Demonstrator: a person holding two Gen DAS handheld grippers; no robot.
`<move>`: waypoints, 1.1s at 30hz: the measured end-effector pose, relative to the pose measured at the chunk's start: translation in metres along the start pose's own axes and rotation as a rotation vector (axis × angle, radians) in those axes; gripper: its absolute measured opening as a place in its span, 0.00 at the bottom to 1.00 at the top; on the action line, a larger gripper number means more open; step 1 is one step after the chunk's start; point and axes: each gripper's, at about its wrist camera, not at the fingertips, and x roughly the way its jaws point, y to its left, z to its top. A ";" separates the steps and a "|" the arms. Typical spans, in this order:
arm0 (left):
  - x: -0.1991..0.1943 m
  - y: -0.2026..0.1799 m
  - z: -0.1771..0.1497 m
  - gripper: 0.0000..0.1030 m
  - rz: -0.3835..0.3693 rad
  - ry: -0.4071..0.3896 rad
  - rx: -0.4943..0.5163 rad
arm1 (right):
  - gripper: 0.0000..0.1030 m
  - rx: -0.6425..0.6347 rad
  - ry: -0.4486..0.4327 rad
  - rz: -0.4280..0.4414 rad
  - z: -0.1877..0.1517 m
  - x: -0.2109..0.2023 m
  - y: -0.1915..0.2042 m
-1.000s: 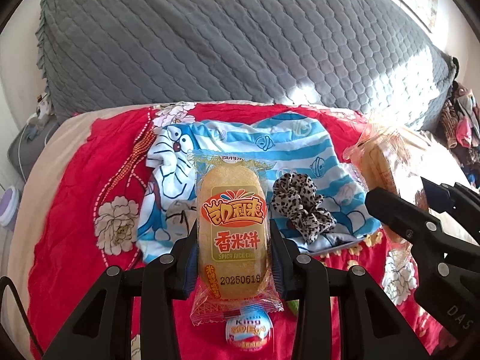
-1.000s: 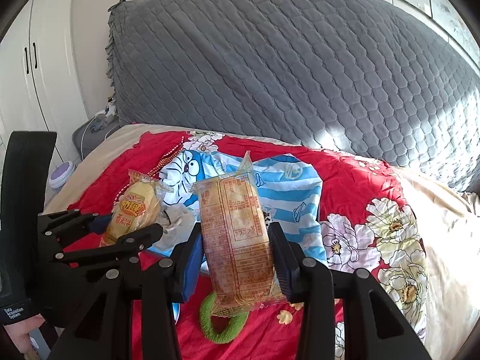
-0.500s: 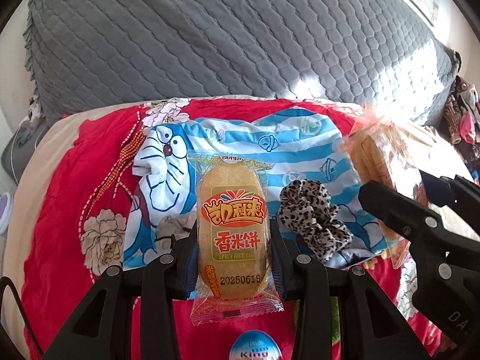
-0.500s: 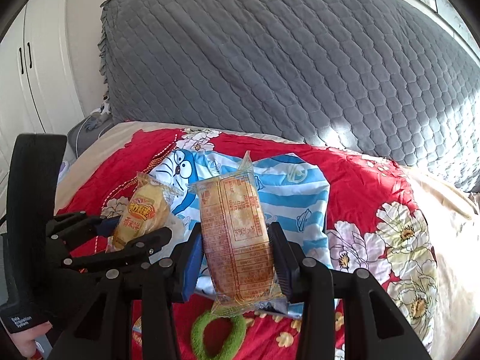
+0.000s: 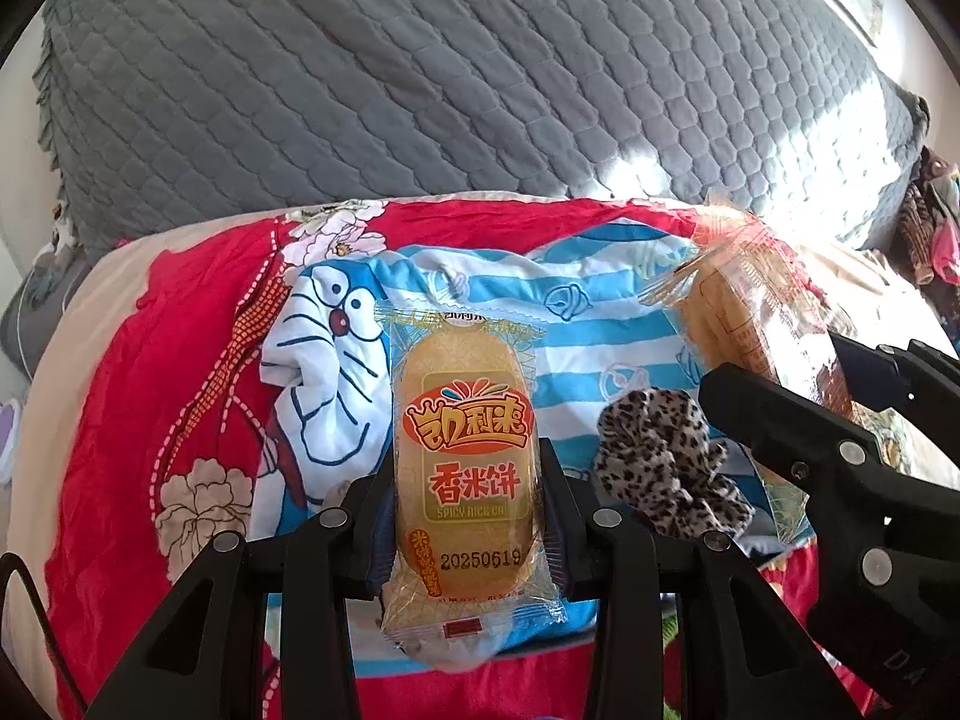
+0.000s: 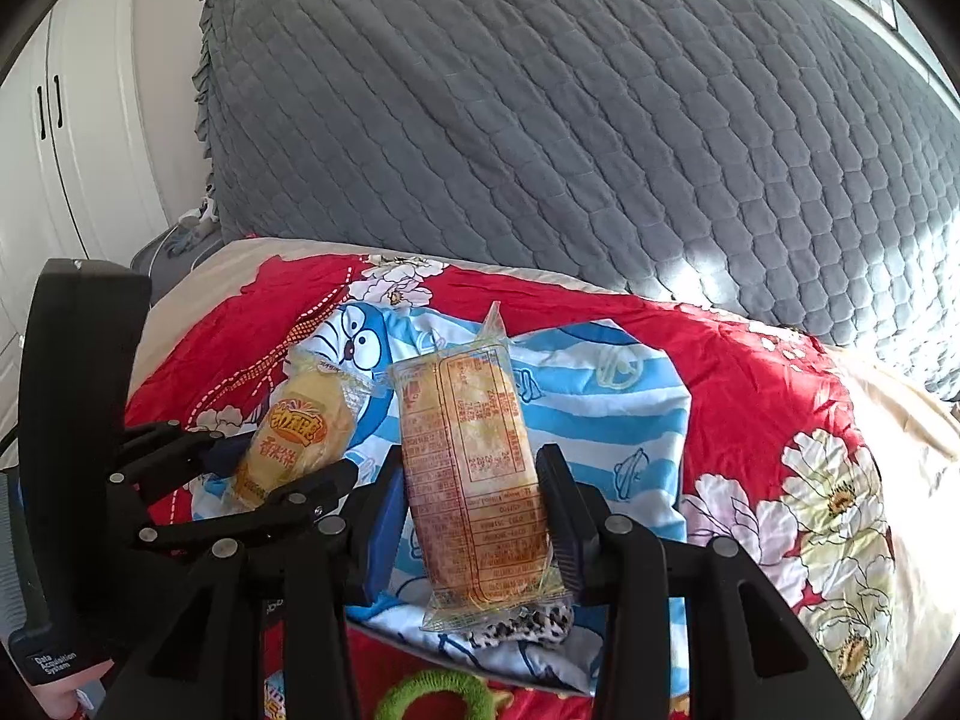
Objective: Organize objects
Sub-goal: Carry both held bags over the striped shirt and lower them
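My left gripper [image 5: 468, 498] is shut on a yellow rice cake packet [image 5: 467, 456], label side up, held above a blue-and-white striped cartoon garment [image 5: 600, 324] on the red floral bedspread [image 5: 150, 372]. My right gripper [image 6: 471, 498] is shut on a second rice cake packet [image 6: 474, 474], its printed back facing the camera. In the left wrist view that second packet [image 5: 762, 324] and the right gripper's black fingers [image 5: 798, 438] appear at the right. The right wrist view shows the first packet [image 6: 294, 438] at the left. A leopard-print scrunchie [image 5: 666, 468] lies on the garment between them.
A grey quilted headboard [image 6: 600, 120] rises behind the bed. A green scrunchie [image 6: 432, 690] lies at the near edge under the right gripper. White wardrobe doors [image 6: 78, 138] stand at the left. Clothes [image 5: 930, 228] are piled at the far right.
Both grippers have moved forward and a little down over the bed, each still holding its packet. The striped garment and leopard scrunchie now sit closer; the chocolate egg has dropped out of the left view.
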 end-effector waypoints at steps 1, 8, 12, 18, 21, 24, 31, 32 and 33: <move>0.003 0.002 0.001 0.39 0.004 0.003 -0.001 | 0.42 0.000 -0.001 0.001 0.001 0.003 0.001; 0.018 0.011 0.005 0.39 0.008 0.013 -0.012 | 0.42 0.004 0.015 0.007 0.005 0.022 0.001; 0.028 0.014 0.007 0.39 0.013 0.019 -0.014 | 0.42 0.003 0.021 -0.001 0.008 0.034 0.001; 0.041 0.019 0.010 0.39 0.016 0.035 -0.017 | 0.42 0.007 0.030 -0.004 0.012 0.051 0.002; 0.048 0.021 0.011 0.39 0.022 0.040 -0.015 | 0.42 0.012 0.035 0.000 0.013 0.060 0.002; 0.056 0.019 0.010 0.39 0.017 0.051 -0.011 | 0.42 0.010 0.044 -0.006 0.012 0.069 0.002; 0.068 0.022 0.012 0.39 0.018 0.061 -0.023 | 0.42 0.021 0.082 -0.027 0.007 0.091 -0.007; 0.071 0.022 0.012 0.39 0.021 0.067 -0.023 | 0.42 0.022 0.084 -0.027 0.007 0.093 -0.008; 0.072 0.022 0.012 0.39 0.020 0.070 -0.024 | 0.42 0.022 0.085 -0.030 0.007 0.095 -0.009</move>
